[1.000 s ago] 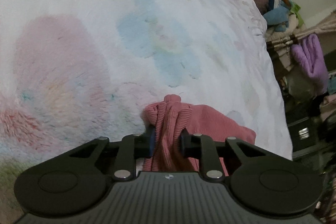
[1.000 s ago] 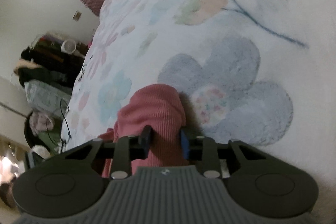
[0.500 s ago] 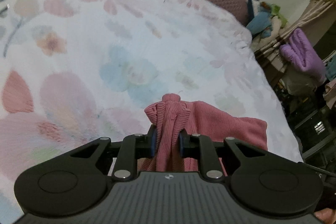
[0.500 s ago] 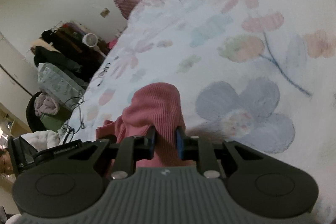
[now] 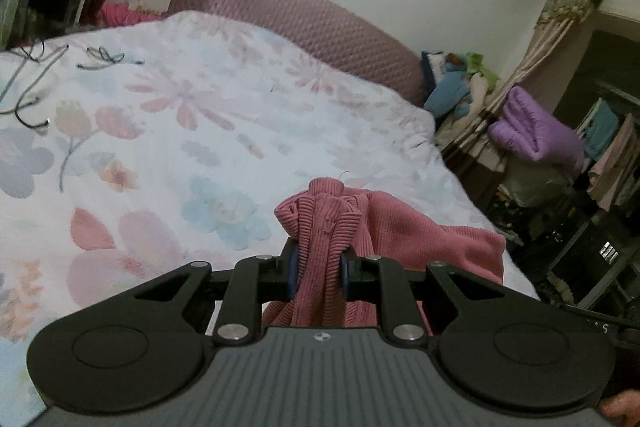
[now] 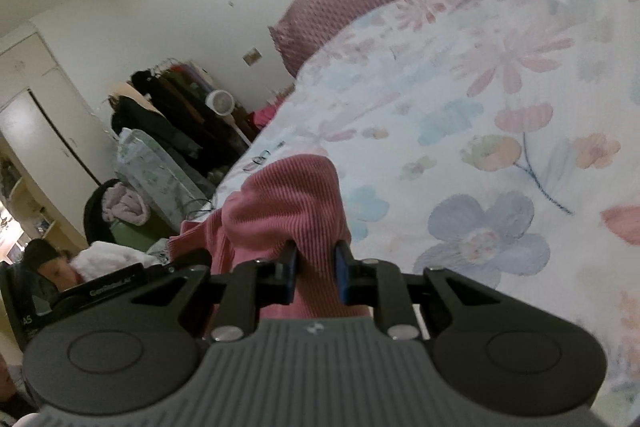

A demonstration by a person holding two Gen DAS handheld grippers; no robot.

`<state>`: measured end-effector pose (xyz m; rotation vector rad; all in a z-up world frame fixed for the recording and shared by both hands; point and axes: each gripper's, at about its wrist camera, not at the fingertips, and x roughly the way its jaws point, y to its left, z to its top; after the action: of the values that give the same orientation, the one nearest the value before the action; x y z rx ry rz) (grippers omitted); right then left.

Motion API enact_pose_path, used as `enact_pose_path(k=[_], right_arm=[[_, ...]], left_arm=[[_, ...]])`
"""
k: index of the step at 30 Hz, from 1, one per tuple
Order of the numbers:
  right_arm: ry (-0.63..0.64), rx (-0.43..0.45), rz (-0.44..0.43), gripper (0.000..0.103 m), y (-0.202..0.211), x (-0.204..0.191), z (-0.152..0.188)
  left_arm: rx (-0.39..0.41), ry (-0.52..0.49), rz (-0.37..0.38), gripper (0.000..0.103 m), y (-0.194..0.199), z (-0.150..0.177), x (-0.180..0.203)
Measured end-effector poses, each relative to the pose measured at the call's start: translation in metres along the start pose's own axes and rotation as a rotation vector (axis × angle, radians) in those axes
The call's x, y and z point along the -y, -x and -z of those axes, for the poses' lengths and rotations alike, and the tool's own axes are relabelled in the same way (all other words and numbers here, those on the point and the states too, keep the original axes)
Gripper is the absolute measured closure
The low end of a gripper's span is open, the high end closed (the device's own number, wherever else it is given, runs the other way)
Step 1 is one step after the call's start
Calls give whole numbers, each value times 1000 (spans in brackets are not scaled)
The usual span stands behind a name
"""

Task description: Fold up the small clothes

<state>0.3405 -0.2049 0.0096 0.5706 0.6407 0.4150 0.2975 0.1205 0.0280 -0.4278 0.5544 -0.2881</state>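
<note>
Above the floral bedspread (image 5: 168, 131), the pink ribbed garment (image 5: 420, 231) hangs bunched between both tools: the left gripper (image 5: 318, 277) and right gripper (image 6: 314, 273) each have jaws pinched narrow on a gathered corner. This looks like the lift before spreading; next, I judge, pull the corners apart and lay it flat. A mauve pillow (image 5: 304, 27) lies at twelve o'clock, with cluttered clothes (image 5: 536, 131) at three.

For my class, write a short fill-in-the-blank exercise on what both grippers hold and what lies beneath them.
1. Both grippers are shut on a ribbed garment coloured ____.
2. The white bedspread is printed with ____.
3. In the left wrist view, the left gripper pinches a ____ fold of the cloth.
4. The mauve pillow lies at the bed's ____.

Missing words: pink; flowers; bunched; head
</note>
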Motion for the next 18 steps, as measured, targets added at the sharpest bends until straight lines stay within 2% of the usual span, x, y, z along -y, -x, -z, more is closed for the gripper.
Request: enact_pose_path(k=[5, 10, 14, 18], right_arm=[[29, 38, -17, 88, 63, -25, 13], [23, 54, -15, 88, 129, -36, 32], [-9, 50, 4, 88, 174, -30, 52], [-60, 35, 27, 88, 201, -12, 79]], left_arm=[[15, -32, 31, 82, 49, 4, 29], [-16, -44, 72, 82, 89, 20, 56], [-68, -28, 114, 82, 100, 41, 68], [-139, -36, 110, 82, 87, 64, 72]])
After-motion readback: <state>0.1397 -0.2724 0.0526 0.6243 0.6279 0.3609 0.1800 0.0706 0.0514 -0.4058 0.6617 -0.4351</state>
